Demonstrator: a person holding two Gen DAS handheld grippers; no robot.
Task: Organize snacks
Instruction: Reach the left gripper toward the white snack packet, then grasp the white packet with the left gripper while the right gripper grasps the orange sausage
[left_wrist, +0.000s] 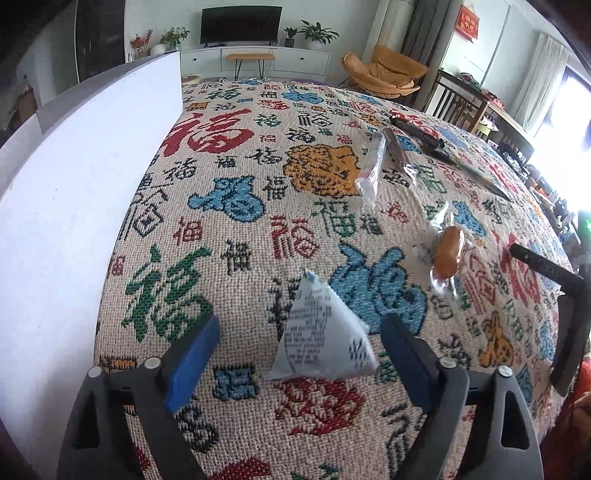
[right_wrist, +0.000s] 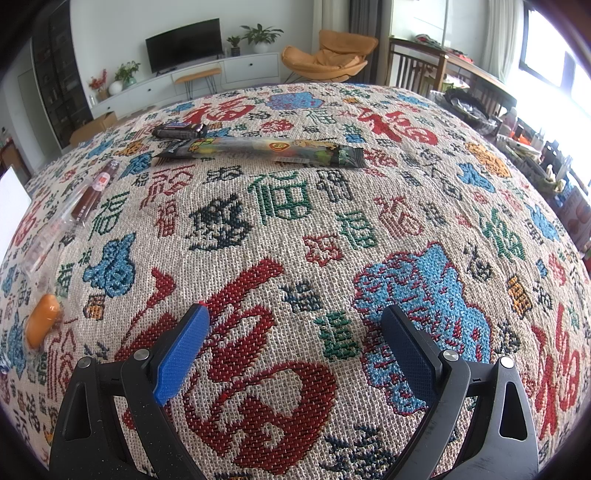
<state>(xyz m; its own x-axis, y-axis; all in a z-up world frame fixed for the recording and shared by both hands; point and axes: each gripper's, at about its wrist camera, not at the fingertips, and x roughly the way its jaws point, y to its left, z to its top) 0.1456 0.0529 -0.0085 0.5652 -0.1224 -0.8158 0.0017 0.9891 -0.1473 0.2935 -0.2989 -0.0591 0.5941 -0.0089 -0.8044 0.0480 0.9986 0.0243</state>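
Note:
A white pyramid-shaped snack packet (left_wrist: 321, 332) lies on the patterned tablecloth (left_wrist: 258, 221) between the fingers of my open left gripper (left_wrist: 299, 354), untouched. Further right lie an orange cake in clear wrap (left_wrist: 447, 252), a sausage stick in clear wrap (left_wrist: 373, 168) and a dark bar (left_wrist: 419, 131). In the right wrist view my right gripper (right_wrist: 295, 350) is open and empty over bare cloth. A long green snack pack (right_wrist: 258, 147), a dark bar (right_wrist: 179, 130), the sausage stick (right_wrist: 92, 192) and the orange cake (right_wrist: 41, 325) lie beyond and left.
A white box wall (left_wrist: 74, 203) stands along the left of the table. The other gripper's dark body (left_wrist: 565, 306) shows at the right edge of the left wrist view. A TV unit, an orange chair and wooden chairs stand beyond the table.

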